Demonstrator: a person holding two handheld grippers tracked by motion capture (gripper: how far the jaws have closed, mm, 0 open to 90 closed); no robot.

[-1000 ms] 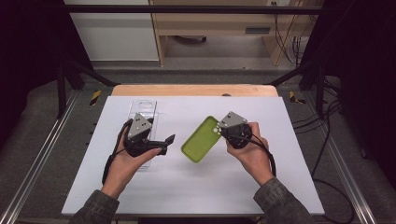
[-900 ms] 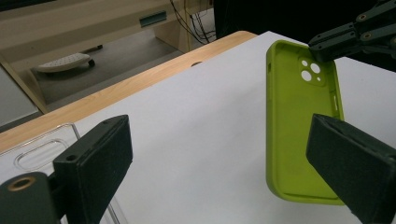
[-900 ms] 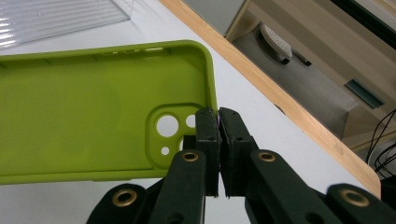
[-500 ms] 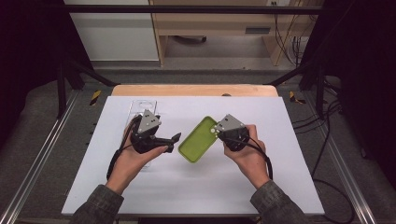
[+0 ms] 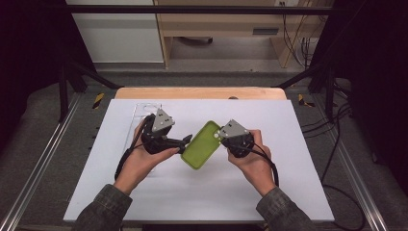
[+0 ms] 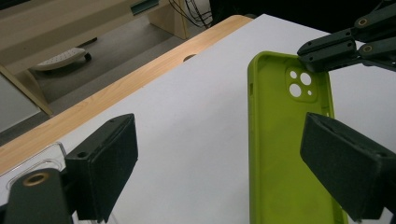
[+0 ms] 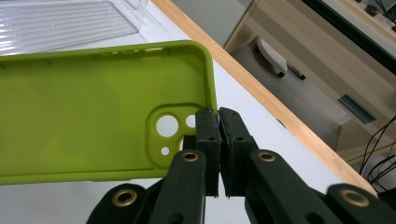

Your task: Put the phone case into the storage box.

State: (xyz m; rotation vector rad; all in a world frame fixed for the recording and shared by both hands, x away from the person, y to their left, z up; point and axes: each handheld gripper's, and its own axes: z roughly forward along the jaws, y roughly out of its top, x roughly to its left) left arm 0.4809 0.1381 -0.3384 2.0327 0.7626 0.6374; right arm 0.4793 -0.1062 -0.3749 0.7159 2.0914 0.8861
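Observation:
A lime-green phone case (image 5: 201, 145) is held tilted above the white table, inner side up. My right gripper (image 5: 219, 137) is shut on its rim beside the camera cut-outs; in the right gripper view the gripper (image 7: 218, 140) pinches that corner of the case (image 7: 93, 116). My left gripper (image 5: 184, 145) is open at the case's opposite end. In the left gripper view the gripper (image 6: 224, 172) has its jaws wide apart, the case (image 6: 280, 154) lies between them close to the right-hand jaw, and the right gripper (image 6: 327, 46) clamps the far corner.
A clear plastic tray (image 5: 142, 111) lies on the white table (image 5: 288, 183) under and behind my left hand, and it shows ribbed in the right gripper view (image 7: 60, 23). A wooden edge (image 5: 202, 92) runs along the table's far side. Cables (image 5: 332, 159) hang at the right.
My left gripper has moved right, up to the near end of the case. The right gripper and the case have shifted slightly left and toward me.

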